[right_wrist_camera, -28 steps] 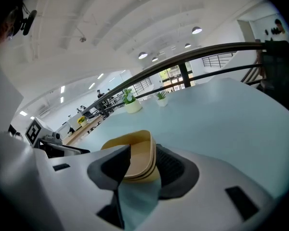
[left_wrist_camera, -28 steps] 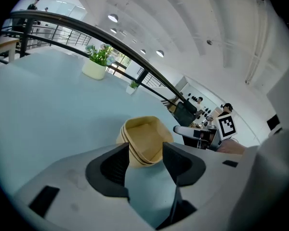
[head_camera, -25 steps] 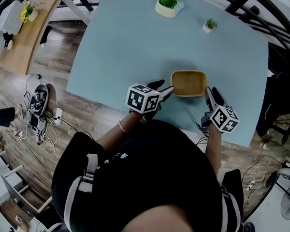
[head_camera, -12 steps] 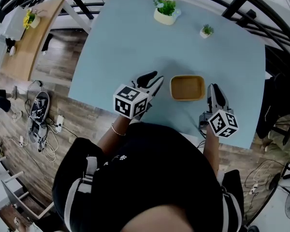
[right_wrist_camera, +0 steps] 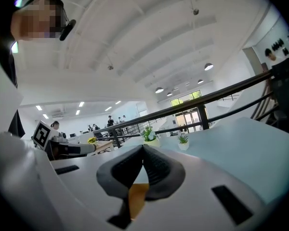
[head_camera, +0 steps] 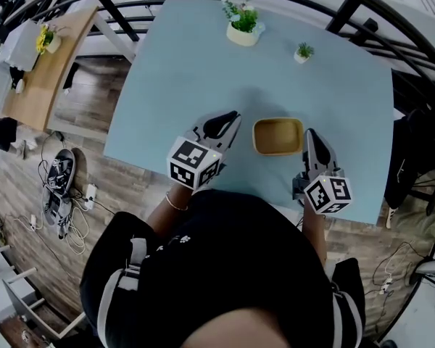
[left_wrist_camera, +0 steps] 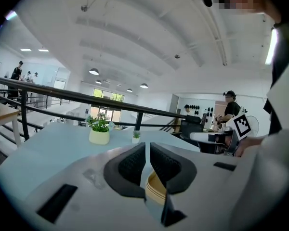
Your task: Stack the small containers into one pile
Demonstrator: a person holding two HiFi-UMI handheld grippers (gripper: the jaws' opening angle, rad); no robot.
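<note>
Work surface: a light blue table [head_camera: 203,64].

Task item: one tan, rectangular container [head_camera: 278,136] with rounded corners rests on the table near the edge closest to the person. In the head view it lies between the two grippers. Whether it is a single container or several nested together cannot be determined.

Left gripper [head_camera: 232,118]:
- The jaws have just been closing and now stand almost together, with only a thin slit between the pads.
- Nothing sits between the jaws.
- In the left gripper view the left gripper [left_wrist_camera: 148,148] has the container [left_wrist_camera: 156,189] below and beyond its fingers, showing through the gap at their base.
- In the head view the fingertips are just beside the container's left wall and apart from it.

Right gripper [head_camera: 309,133]:
- The jaws are clenched, tips meeting, and hold nothing.
- In the right gripper view the right gripper [right_wrist_camera: 143,148] shows the container [right_wrist_camera: 137,194] as a tan patch beneath its fingers.
- In the head view the fingertips lie next to the container's right wall; contact cannot be determined.

Far edge of the table: a larger potted plant [head_camera: 243,24] and a small potted plant [head_camera: 302,52], well apart from the container.
</note>
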